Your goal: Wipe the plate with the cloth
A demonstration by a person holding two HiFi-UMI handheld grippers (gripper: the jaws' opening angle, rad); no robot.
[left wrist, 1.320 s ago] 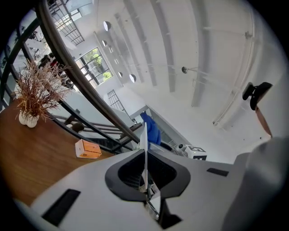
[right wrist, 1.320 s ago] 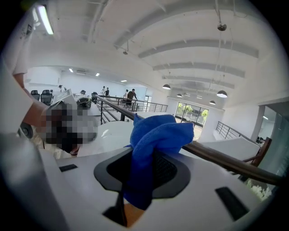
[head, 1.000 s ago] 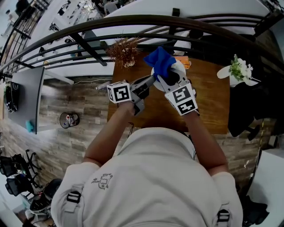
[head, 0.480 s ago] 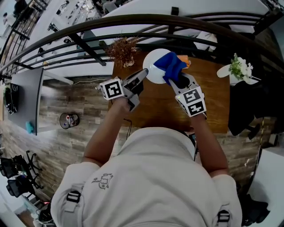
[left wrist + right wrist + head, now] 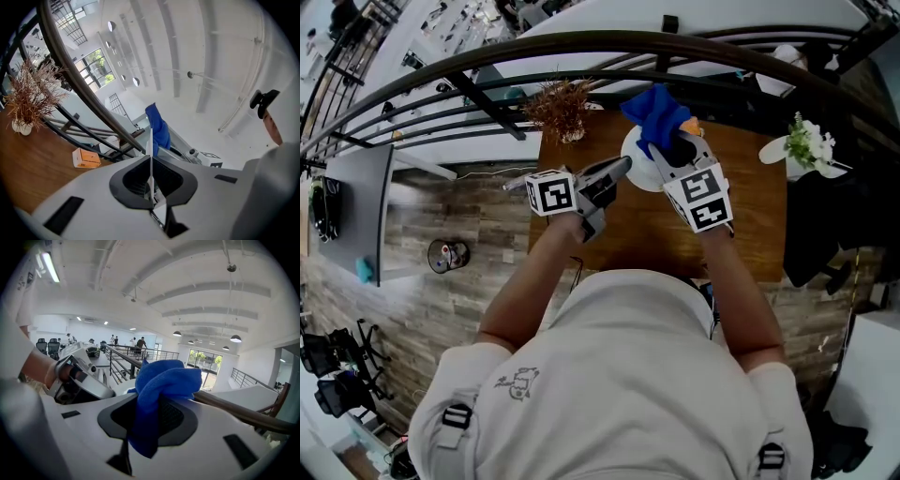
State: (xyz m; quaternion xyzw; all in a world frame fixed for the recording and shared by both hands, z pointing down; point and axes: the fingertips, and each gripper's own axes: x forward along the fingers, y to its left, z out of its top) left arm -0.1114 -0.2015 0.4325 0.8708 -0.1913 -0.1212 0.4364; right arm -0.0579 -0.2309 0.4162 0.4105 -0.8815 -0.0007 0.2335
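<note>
In the head view my left gripper (image 5: pixel 622 168) is shut on the left rim of a white plate (image 5: pixel 637 161) held above the wooden table (image 5: pixel 741 220). Its own view shows the plate (image 5: pixel 151 140) edge-on as a thin white line clamped between the jaws of the left gripper (image 5: pixel 151 161). My right gripper (image 5: pixel 675 145) is shut on a bunched blue cloth (image 5: pixel 656 111), which lies against the plate's far upper part. In the right gripper view the cloth (image 5: pixel 161 380) fills the jaws of the right gripper (image 5: pixel 157 413). The cloth (image 5: pixel 159 126) also shows beyond the plate in the left gripper view.
A dried plant in a small vase (image 5: pixel 562 105) stands at the table's far left corner, an orange box (image 5: pixel 694 128) behind the plate, and a white vase with green flowers (image 5: pixel 804 148) at the right. A dark curved railing (image 5: pixel 581 42) runs beyond the table.
The cloth has swept over the plate, from its middle to its far upper edge. The plate swung up and left, then came back to the right with the left gripper.
</note>
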